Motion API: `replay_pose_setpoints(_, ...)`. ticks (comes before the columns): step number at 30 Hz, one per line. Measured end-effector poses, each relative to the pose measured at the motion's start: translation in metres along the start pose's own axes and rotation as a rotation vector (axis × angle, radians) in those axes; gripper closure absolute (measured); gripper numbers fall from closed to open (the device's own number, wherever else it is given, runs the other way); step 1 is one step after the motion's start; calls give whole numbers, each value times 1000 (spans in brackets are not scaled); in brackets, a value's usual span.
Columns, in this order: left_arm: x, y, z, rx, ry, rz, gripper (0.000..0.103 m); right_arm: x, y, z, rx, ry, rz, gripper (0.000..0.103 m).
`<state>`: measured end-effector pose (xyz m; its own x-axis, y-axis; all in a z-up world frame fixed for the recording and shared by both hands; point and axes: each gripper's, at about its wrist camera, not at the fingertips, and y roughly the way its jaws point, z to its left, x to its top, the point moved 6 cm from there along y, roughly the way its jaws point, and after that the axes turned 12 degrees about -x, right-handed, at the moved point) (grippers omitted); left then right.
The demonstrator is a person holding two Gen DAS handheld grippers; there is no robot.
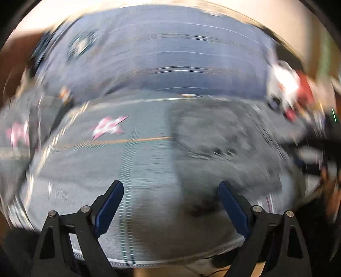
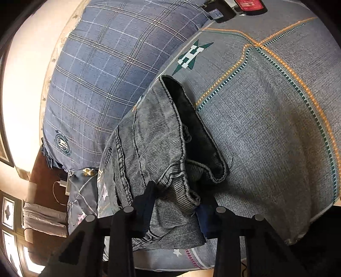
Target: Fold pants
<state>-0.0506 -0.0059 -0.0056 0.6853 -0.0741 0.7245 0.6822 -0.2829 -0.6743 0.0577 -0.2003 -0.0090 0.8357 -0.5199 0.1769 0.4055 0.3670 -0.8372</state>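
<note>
Grey corduroy pants lie bunched on the grey patterned bedspread in the right wrist view, waistband away from me. My right gripper is shut on the near end of the pants; cloth fills the gap between its fingers. In the blurred left wrist view, my left gripper is open and empty above the bedspread. The pants show there as a dark grey patch ahead and to the right of it.
A blue plaid pillow lies at the head of the bed, also in the left wrist view. A red and black object lies on the bed's far side. The bed edge, a cable and the floor are at the left.
</note>
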Motion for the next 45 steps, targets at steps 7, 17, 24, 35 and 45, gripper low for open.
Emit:
replay_pose_setpoints(7, -13, 38, -30, 5, 126, 141, 12, -1, -1, 0, 7, 4, 12, 65)
replay_pose_setpoints(17, -8, 40, -12, 51, 57, 95, 45, 2, -3, -7, 27, -15, 8, 65)
replay_pose_setpoints(24, -9, 29, 4, 10, -46, 39, 60, -7, -35, 27, 31, -118, -67, 74)
replay_pose_setpoints(35, -4, 40, -9, 16, 42, 59, 44, -14, -13, 9, 20, -58, -14, 74)
replay_pose_setpoints(45, 12, -6, 32, 129, -82, -118, 86, -14, -43, 34, 116, -73, -53, 77)
